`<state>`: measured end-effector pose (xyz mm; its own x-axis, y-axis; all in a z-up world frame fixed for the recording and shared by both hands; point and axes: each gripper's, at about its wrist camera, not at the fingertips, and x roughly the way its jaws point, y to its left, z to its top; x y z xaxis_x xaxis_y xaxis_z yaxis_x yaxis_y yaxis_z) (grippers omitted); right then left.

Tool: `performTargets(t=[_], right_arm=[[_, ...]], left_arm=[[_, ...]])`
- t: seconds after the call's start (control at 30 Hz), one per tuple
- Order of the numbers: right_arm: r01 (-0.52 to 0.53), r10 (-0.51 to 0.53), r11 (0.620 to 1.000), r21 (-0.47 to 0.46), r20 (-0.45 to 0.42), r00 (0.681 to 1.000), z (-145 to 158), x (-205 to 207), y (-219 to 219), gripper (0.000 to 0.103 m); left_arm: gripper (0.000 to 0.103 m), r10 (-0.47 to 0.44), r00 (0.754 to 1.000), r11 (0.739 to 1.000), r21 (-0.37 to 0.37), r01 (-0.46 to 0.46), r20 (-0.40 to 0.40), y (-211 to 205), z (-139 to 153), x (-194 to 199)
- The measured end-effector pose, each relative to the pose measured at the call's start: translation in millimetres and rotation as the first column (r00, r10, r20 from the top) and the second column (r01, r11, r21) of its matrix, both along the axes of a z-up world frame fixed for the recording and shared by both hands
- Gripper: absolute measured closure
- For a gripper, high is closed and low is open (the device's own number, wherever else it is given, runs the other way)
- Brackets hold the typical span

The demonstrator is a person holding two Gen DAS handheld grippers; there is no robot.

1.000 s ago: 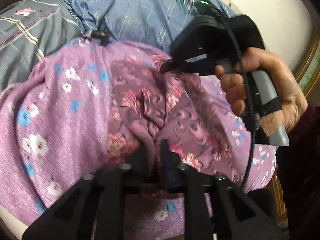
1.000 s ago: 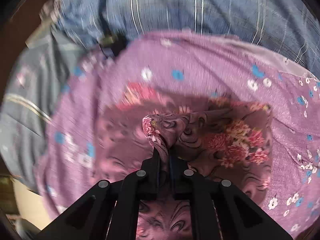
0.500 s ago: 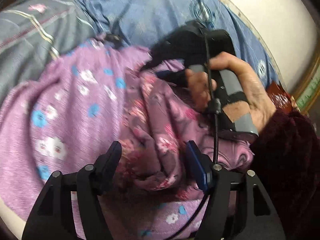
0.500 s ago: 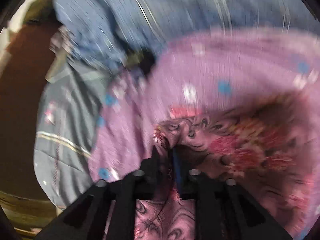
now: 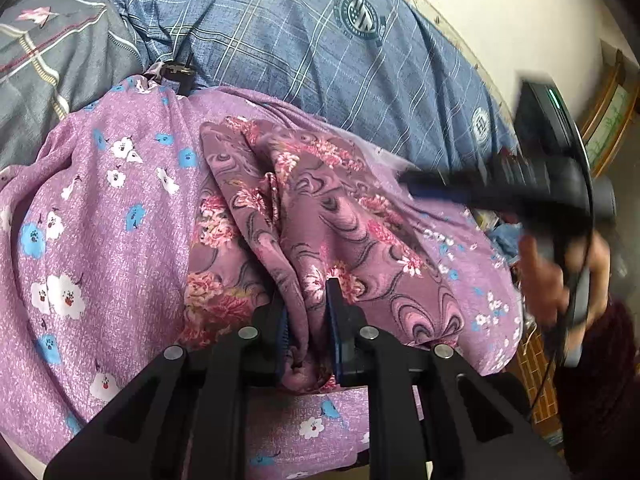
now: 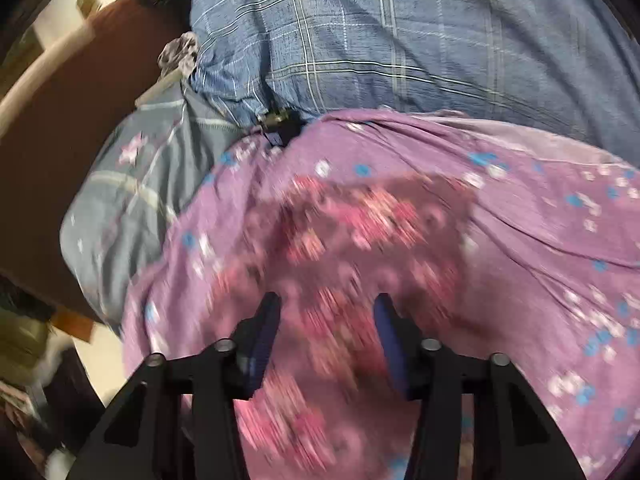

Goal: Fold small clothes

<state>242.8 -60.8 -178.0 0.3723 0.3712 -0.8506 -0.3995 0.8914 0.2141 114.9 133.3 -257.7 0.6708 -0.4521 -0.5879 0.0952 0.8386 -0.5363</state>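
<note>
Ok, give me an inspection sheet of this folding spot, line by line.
Surface: lilac flowered cloth spread over blue plaid bedding.
Job's things: mauve floral garment, bunched in folds.
Clutter: small dark clip-like object at the cloth's far edge.
Grippers: left gripper shut on the garment; right gripper open, view blurred.
Cables: black cable along the right handle.
Surroundings: grey quilt, pale wall.

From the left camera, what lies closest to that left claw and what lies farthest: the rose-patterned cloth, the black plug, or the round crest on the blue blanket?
1. Rose-patterned cloth: pinched between the left gripper fingers.
2. Black plug: upper left, at the purple sheet's far edge.
3. Round crest: top, right of centre, on the blue blanket.
</note>
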Motion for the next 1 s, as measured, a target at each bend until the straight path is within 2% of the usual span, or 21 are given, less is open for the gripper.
performTargets(t=[0.17,0.27,0.37,0.43,0.5,0.53,0.57,0.6,0.63,0.7,0.73,0.8,0.83,0.87,0.9,0.97,1.0], right_arm=[[0.009,-0.011,1.000,0.026,0.059,0.998,-9,-46,-25,0.065],[0.001,-0.004,0.999,0.042,0.067,0.998,-28,-59,-23,0.065],[-0.001,0.008,0.994,-0.106,0.063,0.998,-64,-71,-16,0.064],[-0.009,0.022,0.995,-0.103,0.124,0.992,-69,-80,-19,0.062],[-0.013,0.027,0.994,-0.105,0.133,0.991,-68,-80,-19,0.061],[-0.006,0.017,0.996,-0.094,0.118,0.993,-67,-77,-19,0.060],[-0.001,0.010,0.997,-0.083,0.106,0.994,-67,-75,-20,0.059],[0.002,0.005,0.997,-0.074,0.099,0.995,-67,-73,-21,0.058],[0.003,0.003,0.998,-0.066,0.099,0.995,-67,-71,-21,0.057],[0.004,0.003,0.998,-0.063,0.111,0.994,-69,-74,-21,0.056],[0.003,0.005,0.998,-0.066,0.123,0.992,-71,-77,-20,0.055],[-0.003,0.014,0.997,-0.077,0.134,0.991,-71,-80,-19,0.055],[-0.007,0.017,0.997,-0.078,0.129,0.992,-71,-79,-19,0.055],[-0.006,0.015,0.997,-0.071,0.122,0.992,-70,-79,-20,0.055],[-0.005,0.011,0.998,-0.056,0.113,0.994,-68,-78,-21,0.056],[-0.004,0.004,1.000,-0.007,0.102,0.995,-63,-75,-27,0.063],[-0.004,0.002,1.000,0.023,0.105,0.994,-59,-74,-30,0.070]], left_arm=[[0.097,0.036,0.998,0.999,-0.012,-0.036,0.047,11,6,-12],[0.098,0.077,0.996,0.997,-0.023,-0.076,0.053,20,7,-21],[0.099,0.089,0.995,0.994,-0.060,-0.086,0.042,29,2,-20],[0.099,0.067,0.997,0.997,-0.047,-0.065,0.048,25,2,-19],[0.095,0.052,0.998,0.998,-0.022,-0.051,0.044,18,3,-17],[0.080,0.046,0.998,0.999,-0.019,-0.045,0.048,14,4,-17],[0.044,0.033,0.998,0.999,-0.034,-0.031,0.053,13,6,-18],[0.023,0.019,0.998,0.998,-0.059,-0.016,0.056,10,7,-20],[0.008,0.012,0.998,0.997,-0.074,-0.008,0.054,7,6,-20],[0.008,-0.038,0.998,0.998,-0.048,0.041,0.048,-5,5,-17],[0.011,-0.069,0.997,0.998,-0.004,0.069,0.040,-14,4,-16],[0.044,-0.081,0.996,0.993,0.085,0.078,0.025,-25,2,-15],[0.071,-0.079,0.997,0.991,0.112,0.076,0.014,-28,-1,-13],[0.089,-0.075,0.997,0.992,0.103,0.074,0.005,-26,-3,-13],[0.095,-0.066,0.998,0.995,0.077,0.066,-0.007,-21,-6,-11],[0.097,-0.043,0.999,0.999,0.021,0.043,-0.005,-11,-7,-11],[0.097,-0.037,0.999,0.999,0.008,0.037,0.009,-8,-5,-13]])
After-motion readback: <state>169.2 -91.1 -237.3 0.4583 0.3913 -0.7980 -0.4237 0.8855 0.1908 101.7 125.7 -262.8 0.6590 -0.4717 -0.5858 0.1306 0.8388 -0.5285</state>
